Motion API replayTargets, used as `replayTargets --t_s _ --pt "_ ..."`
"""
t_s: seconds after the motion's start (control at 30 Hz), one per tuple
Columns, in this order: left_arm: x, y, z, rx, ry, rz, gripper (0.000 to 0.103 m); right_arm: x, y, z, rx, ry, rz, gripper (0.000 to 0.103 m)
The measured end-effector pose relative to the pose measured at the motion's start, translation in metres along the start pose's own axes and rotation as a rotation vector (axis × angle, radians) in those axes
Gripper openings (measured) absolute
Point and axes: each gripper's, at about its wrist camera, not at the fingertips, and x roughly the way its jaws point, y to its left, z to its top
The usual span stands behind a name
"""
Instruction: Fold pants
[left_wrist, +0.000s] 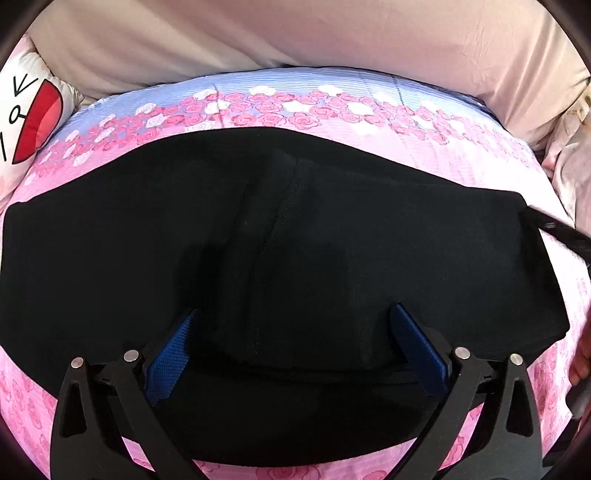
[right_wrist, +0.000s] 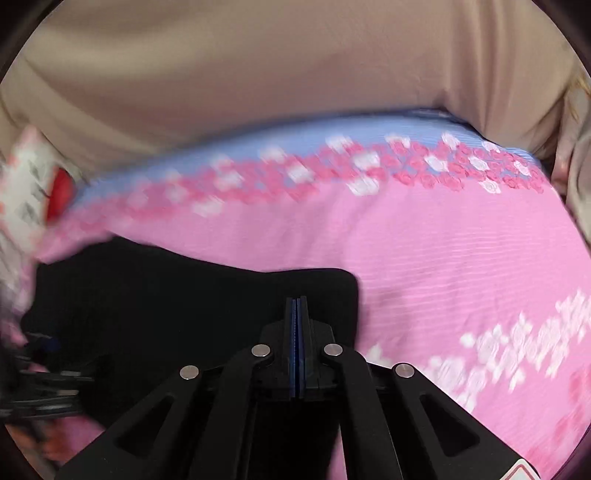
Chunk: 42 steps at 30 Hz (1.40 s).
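Note:
Black pants (left_wrist: 280, 236) lie folded flat across a pink flowered bed cover (left_wrist: 443, 155). My left gripper (left_wrist: 295, 317) is open just above the near edge of the pants, its blue pads (left_wrist: 173, 354) spread wide with nothing between them. My right gripper (right_wrist: 297, 302) has its jaws closed at the right end of the pants (right_wrist: 184, 295); whether cloth is pinched between them does not show. The right wrist view is blurred by motion. The right gripper also shows at the right edge of the left wrist view (left_wrist: 554, 227), touching the pants' right corner.
A beige headboard or cushion (left_wrist: 295, 33) runs along the back of the bed. A white pillow with a red shape (left_wrist: 33, 110) lies at the far left. Pink cover (right_wrist: 461, 258) stretches to the right of the pants.

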Motion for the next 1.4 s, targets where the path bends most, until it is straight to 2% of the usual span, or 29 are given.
replayTargets --t_s 0.07,0.1,0.17,0.23,0.27,0.33,0.43,0.47,0.5,0.63,0.67,0.7,0.83,0.9,0.93,0.97,1.07,1.1,1.13,1.2,1.27,1.4 --pt "-0.003 0.001 -0.001 0.005 0.001 0.013 0.098 -0.009 -0.009 0.003 0.087 -0.025 0.059 0.0" --pt "-0.004 0.0 0.0 0.011 0.001 0.02 0.098 -0.02 -0.007 0.004 0.089 -0.063 0.072 0.003" --pt "-0.004 0.001 0.0 0.022 -0.002 0.027 0.098 -0.033 0.003 0.002 0.046 -0.111 0.036 0.003" --pt "-0.005 0.001 -0.001 0.017 -0.002 0.024 0.098 -0.012 0.006 -0.001 -0.009 -0.046 -0.054 0.002" --pt "-0.005 0.001 -0.001 0.012 0.0 0.017 0.098 -0.006 0.002 -0.006 0.004 -0.029 -0.051 0.0" --pt "-0.006 0.001 -0.002 0.009 0.003 0.018 0.098 -0.021 0.001 -0.008 0.045 -0.06 -0.011 0.001" --pt "-0.017 0.007 -0.004 0.001 -0.013 0.022 0.098 -0.052 0.001 -0.013 0.084 -0.106 0.069 0.021" --pt "-0.025 0.014 -0.005 -0.009 -0.032 0.022 0.098 -0.059 -0.002 -0.018 0.087 -0.102 0.087 0.042" --pt "-0.029 0.019 -0.006 -0.02 -0.043 0.021 0.098 -0.064 -0.005 -0.022 0.09 -0.095 0.083 0.055" --pt "-0.051 0.052 -0.018 -0.065 -0.085 0.036 0.098 -0.074 -0.019 -0.051 0.119 -0.04 0.054 0.064" --pt "-0.053 0.057 -0.021 -0.069 -0.091 0.048 0.098 -0.072 -0.023 -0.06 0.146 -0.022 0.072 0.07" --pt "-0.056 0.062 -0.025 -0.073 -0.097 0.071 0.098 -0.068 -0.026 -0.068 0.17 -0.003 0.106 0.07" --pt "-0.055 0.075 -0.034 -0.091 -0.077 0.095 0.098 -0.053 -0.025 -0.087 0.251 0.038 0.218 0.07" --pt "-0.056 0.078 -0.04 -0.097 -0.066 0.098 0.098 -0.05 -0.022 -0.095 0.324 -0.014 0.213 0.069" --pt "-0.057 0.079 -0.043 -0.099 -0.065 0.1 0.098 -0.046 -0.016 -0.097 0.334 -0.017 0.245 0.061" --pt "-0.059 0.081 -0.045 -0.105 -0.063 0.107 0.098 -0.044 -0.011 -0.098 0.34 -0.015 0.251 0.036" --pt "-0.061 0.083 -0.047 -0.12 -0.059 0.125 0.098 -0.055 0.002 -0.098 0.289 -0.079 0.198 0.021" --pt "-0.062 0.084 -0.048 -0.125 -0.058 0.137 0.098 -0.064 -0.001 -0.099 0.292 -0.11 0.211 0.018" --pt "-0.062 0.086 -0.049 -0.128 -0.055 0.146 0.098 -0.069 -0.004 -0.098 0.293 -0.126 0.209 0.017" --pt "-0.063 0.086 -0.049 -0.134 -0.046 0.165 0.098 -0.087 -0.013 -0.095 0.261 -0.182 0.14 0.015" --pt "-0.064 0.084 -0.049 -0.139 -0.043 0.165 0.098 -0.094 -0.026 -0.092 0.244 -0.175 0.143 0.015" --pt "-0.071 0.065 -0.047 -0.105 -0.063 0.167 0.098 -0.108 -0.056 -0.096 0.229 -0.194 0.021 0.014"
